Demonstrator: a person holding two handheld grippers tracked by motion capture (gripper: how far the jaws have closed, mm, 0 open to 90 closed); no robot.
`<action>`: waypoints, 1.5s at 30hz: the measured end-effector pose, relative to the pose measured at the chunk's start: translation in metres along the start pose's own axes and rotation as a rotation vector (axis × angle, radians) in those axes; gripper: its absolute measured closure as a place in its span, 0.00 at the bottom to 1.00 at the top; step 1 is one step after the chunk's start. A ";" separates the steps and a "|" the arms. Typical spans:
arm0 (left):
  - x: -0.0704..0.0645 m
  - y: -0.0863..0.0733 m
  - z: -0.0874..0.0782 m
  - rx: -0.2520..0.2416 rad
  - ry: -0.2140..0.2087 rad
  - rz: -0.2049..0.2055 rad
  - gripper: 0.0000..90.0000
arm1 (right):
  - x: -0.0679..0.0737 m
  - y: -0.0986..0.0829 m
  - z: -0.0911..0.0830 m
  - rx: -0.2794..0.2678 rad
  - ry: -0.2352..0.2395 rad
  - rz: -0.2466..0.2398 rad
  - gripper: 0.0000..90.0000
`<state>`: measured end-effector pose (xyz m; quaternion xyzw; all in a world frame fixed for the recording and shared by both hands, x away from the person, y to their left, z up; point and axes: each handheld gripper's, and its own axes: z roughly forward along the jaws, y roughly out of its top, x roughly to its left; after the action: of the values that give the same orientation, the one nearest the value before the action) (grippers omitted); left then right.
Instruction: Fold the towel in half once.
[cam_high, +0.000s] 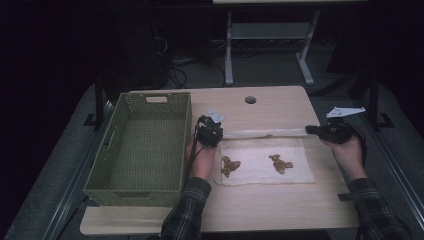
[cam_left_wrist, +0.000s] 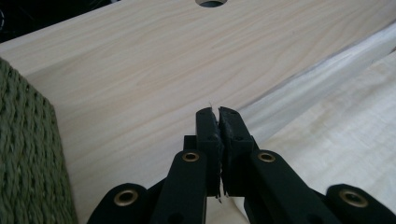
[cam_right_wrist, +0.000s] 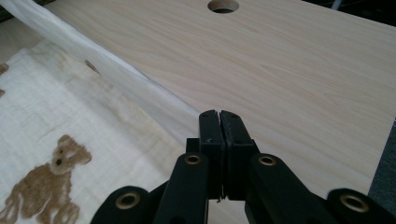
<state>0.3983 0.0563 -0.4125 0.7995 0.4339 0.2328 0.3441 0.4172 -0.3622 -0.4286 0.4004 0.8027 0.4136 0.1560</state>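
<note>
Now both claws pinch cloth (cam_high: 265, 160) far edge, hands apart.

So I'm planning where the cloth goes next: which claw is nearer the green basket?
Left. The left claw sits just beside the green basket's right wall; the right claw is at the cloth's far corner.

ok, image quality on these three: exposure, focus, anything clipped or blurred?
High view: dim and underexposed, room behind the table near black, soft detail on the cloth and basket. Left gripper view: bright, even light, wood grain sharp, left gripper jaws crisp, cloth at right pale and nearly washed out. Right gripper view: well lit, bear print slightly soft, right gripper sharp.
</note>
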 end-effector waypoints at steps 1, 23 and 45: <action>-0.001 -0.002 -0.002 -0.003 -0.005 -0.007 0.97 | 0.001 -0.002 -0.001 -0.007 0.002 -0.002 0.98; -0.032 -0.041 -0.032 0.030 -0.047 0.019 0.97 | 0.041 -0.043 -0.039 0.020 0.034 -0.019 0.98; -0.057 -0.070 -0.055 0.093 -0.081 0.065 0.97 | 0.069 -0.077 -0.062 0.071 0.085 -0.045 0.98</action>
<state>0.2949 0.0539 -0.4336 0.8370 0.4038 0.1909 0.3161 0.2985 -0.3685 -0.4462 0.3697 0.8316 0.3977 0.1166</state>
